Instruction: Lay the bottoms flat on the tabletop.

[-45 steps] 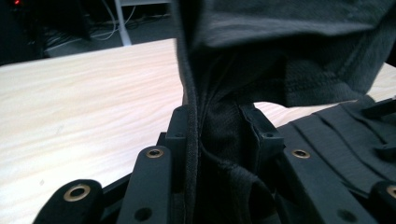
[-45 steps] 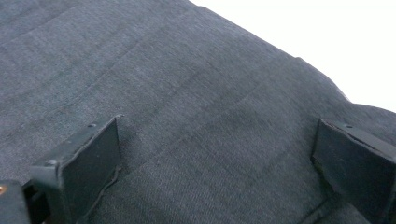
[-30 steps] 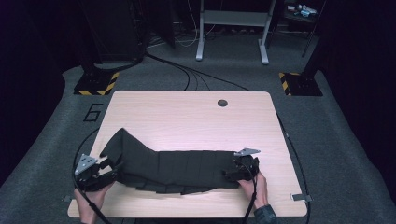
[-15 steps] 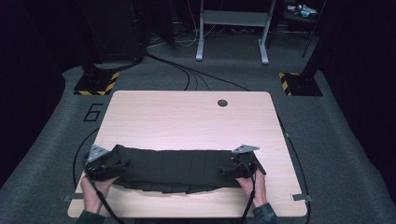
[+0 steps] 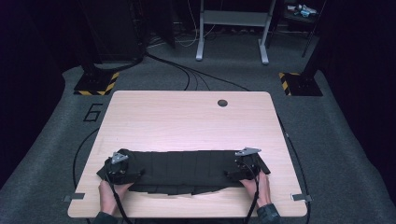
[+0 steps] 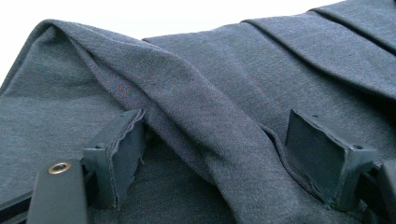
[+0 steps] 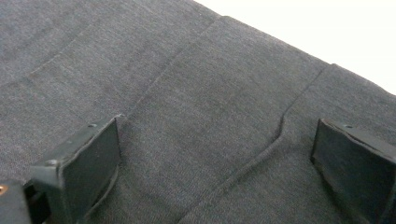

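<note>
1. Dark grey garment (image 5: pixel 187 170): it lies folded into a long band on the near part of the bench (image 5: pixel 187 121), with its long axis running left to right across the person's front. The exact kind of garment cannot be told from the folds.
2. Left tongs (image 5: pixel 122 167): they sit at the band's left end. In the left gripper view the jaws stand apart, having just been opening, and a raised ridge of cloth (image 6: pixel 205 135) runs between them. The left pad (image 6: pixel 122 154) lies against the slope of that ridge; the other pad is clear of it, so the cloth is not pinched.
3. Right tongs (image 5: pixel 243 169): they sit at the band's right end. In the right gripper view the jaws stand wide apart over flat cloth crossed by a seam (image 7: pixel 252 158), and nothing is clamped.
4. Governing relation: each end of the band lies directly under its own tongs, so neither hand is nearer than the other. The cloth extends forward, away from the person, from both tongs.
5. Judgement: the next fold likely needs a fresh pinch at both ends. The loose ridge at the left may drag unevenly.
</note>
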`<state>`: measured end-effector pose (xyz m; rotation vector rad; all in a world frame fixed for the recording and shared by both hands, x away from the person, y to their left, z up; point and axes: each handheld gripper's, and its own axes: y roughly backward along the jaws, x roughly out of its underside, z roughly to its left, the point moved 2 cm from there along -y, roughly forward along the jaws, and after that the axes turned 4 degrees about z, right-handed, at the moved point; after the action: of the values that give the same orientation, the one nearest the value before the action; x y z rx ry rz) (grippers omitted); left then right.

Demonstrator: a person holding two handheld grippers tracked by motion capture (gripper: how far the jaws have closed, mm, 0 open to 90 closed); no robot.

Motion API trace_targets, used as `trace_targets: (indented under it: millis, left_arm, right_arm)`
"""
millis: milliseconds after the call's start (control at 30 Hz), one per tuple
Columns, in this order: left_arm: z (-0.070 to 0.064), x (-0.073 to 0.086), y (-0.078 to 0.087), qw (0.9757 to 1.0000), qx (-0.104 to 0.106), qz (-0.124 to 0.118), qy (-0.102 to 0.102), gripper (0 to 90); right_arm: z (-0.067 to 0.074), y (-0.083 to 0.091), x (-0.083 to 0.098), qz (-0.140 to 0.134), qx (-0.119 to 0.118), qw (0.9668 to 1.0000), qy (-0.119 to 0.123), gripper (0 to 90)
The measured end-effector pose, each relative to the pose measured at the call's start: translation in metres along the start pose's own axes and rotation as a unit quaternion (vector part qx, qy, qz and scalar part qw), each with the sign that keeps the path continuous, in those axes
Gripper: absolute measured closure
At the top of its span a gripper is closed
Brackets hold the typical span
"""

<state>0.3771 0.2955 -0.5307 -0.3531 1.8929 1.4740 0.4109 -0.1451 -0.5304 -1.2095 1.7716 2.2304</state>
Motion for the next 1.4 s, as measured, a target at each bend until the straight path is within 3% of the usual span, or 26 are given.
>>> trace_targets:
  millis: [100, 233, 400, 500, 667, 900, 1000, 1100, 1200, 1400]
  left_arm:
    - [-0.008, 0.001, -0.001, 1.0, 0.009, -0.002, -0.003, 20.2]
    - [-0.006, -0.001, 0.003, 0.9998, 0.017, -0.013, 0.0, 19.6]
    - [-0.001, -0.005, 0.03, 0.9988, 0.024, -0.041, 0.008, 17.5]
    - [-0.001, 0.0, 0.046, 0.9981, 0.026, -0.056, 0.006, 17.4]
    - [-0.006, 0.018, 0.056, 0.9981, 0.035, -0.051, -0.008, 17.9]
    - [-0.015, 0.033, 0.048, 0.998, 0.053, -0.026, -0.024, 22.1]
    - [-0.02, 0.038, 0.043, 0.9974, 0.062, -0.014, -0.033, 29.2]
    - [-0.025, 0.043, 0.037, 0.9969, 0.066, -0.001, -0.043, 45.8]
    - [-0.024, 0.043, 0.038, 0.9973, 0.061, -0.006, -0.041, 57.6]
    - [-0.021, 0.041, 0.041, 0.9967, 0.067, -0.004, -0.046, 67.6]
  right_arm:
    - [-0.009, 0.003, 0.004, -0.001, 0.002, 1.0, -0.006, 0.6]
    - [-0.014, 0.007, 0.007, -0.009, -0.011, 0.9998, -0.017, 1.0]
    - [-0.017, 0.034, 0.009, -0.048, -0.015, 0.9984, -0.024, 2.8]
    - [-0.014, 0.051, 0.014, -0.063, -0.019, 0.9973, -0.032, 3.3]
    - [-0.008, 0.06, 0.033, -0.066, -0.017, 0.9967, -0.043, 7.6]
    - [0.001, 0.066, 0.059, -0.076, -0.003, 0.9953, -0.059, 15.6]
    - [0.005, 0.066, 0.067, -0.073, -0.011, 0.995, -0.067, 20.2]
    - [0.01, 0.057, 0.071, -0.062, -0.005, 0.9963, -0.059, 31.3]
    - [0.013, 0.054, 0.071, -0.068, -0.001, 0.9966, -0.048, 43.9]
    - [0.018, 0.062, 0.066, -0.087, 0.012, 0.9955, -0.036, 59.9]
